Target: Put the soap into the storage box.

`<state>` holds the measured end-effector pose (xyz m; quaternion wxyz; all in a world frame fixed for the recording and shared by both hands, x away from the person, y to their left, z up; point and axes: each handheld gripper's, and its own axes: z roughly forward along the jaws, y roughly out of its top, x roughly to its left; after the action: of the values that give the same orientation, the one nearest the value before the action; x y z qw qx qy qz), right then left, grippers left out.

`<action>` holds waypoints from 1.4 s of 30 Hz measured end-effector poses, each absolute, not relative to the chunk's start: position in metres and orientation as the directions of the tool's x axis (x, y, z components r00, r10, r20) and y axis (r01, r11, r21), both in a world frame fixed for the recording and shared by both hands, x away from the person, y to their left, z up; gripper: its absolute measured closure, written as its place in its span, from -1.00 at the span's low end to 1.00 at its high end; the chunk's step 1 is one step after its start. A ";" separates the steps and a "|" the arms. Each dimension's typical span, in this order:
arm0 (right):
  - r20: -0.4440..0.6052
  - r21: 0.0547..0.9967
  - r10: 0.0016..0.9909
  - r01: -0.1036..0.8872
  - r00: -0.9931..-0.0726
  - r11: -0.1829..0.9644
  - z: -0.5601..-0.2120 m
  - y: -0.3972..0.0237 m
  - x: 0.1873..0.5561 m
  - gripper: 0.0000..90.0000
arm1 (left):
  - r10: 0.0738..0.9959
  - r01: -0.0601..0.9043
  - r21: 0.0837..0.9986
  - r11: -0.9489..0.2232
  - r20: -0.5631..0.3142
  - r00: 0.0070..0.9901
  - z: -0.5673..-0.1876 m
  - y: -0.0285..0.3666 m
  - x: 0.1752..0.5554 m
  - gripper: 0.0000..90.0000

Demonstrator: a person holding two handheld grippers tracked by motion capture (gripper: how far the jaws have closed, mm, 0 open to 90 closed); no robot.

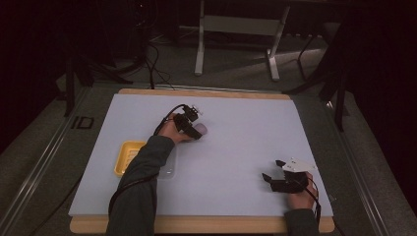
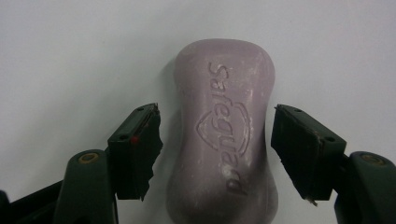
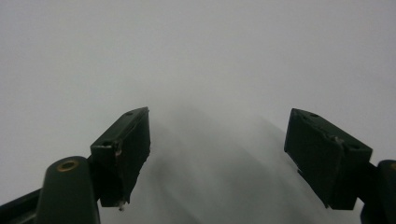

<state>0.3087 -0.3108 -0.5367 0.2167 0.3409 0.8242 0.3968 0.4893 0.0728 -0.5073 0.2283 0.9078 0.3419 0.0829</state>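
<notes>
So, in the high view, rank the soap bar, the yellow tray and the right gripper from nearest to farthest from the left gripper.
1. Soap bar: lying between the open jaws of the left gripper, mid-table.
2. Yellow tray: nearer the person, at the table's left.
3. Right gripper: across the table, near the right front corner.

Room: dim overall, with deep shadow along the left, right and top edges of the high view.
Floor (image 1: 236,69): grey and carpet-like, lit in a brighter patch behind the table.
Table (image 1: 196,225): light wooden edge showing at the near and far sides.
Table cover (image 1: 246,128): pale grey-white sheet over most of the top.
Furniture behind: pale metal frame (image 1: 236,29) with two splayed legs standing on the floor.
Cables (image 1: 152,64): dark loops lying on the floor at the far left.
Left side: a metal rail (image 1: 44,157) runs alongside the table.
</notes>
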 end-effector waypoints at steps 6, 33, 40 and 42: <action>-0.089 0.800 0.732 0.389 -0.675 0.456 -0.537 -0.311 0.309 -0.51 | 0.665 0.608 0.440 -0.661 -0.032 0.746 -0.510 0.072 0.493 -0.11; -0.092 0.798 0.731 0.389 -0.676 0.461 -0.537 -0.310 0.309 -0.51 | 0.661 0.616 0.357 -0.702 0.006 0.750 -0.502 0.066 0.492 0.10; -0.093 0.798 0.731 0.389 -0.676 0.461 -0.537 -0.310 0.309 -0.51 | 0.670 0.621 0.378 -0.687 0.000 0.742 -0.494 0.074 0.487 0.10; -0.094 0.798 0.732 0.388 -0.675 0.461 -0.537 -0.310 0.309 -0.51 | 0.672 0.623 0.374 -0.687 0.001 0.740 -0.490 0.075 0.485 0.10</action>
<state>0.3088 -0.3096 -0.5370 0.2184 0.3390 0.8262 0.3933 0.4847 0.0750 -0.4904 0.1774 0.9158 0.3537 0.0688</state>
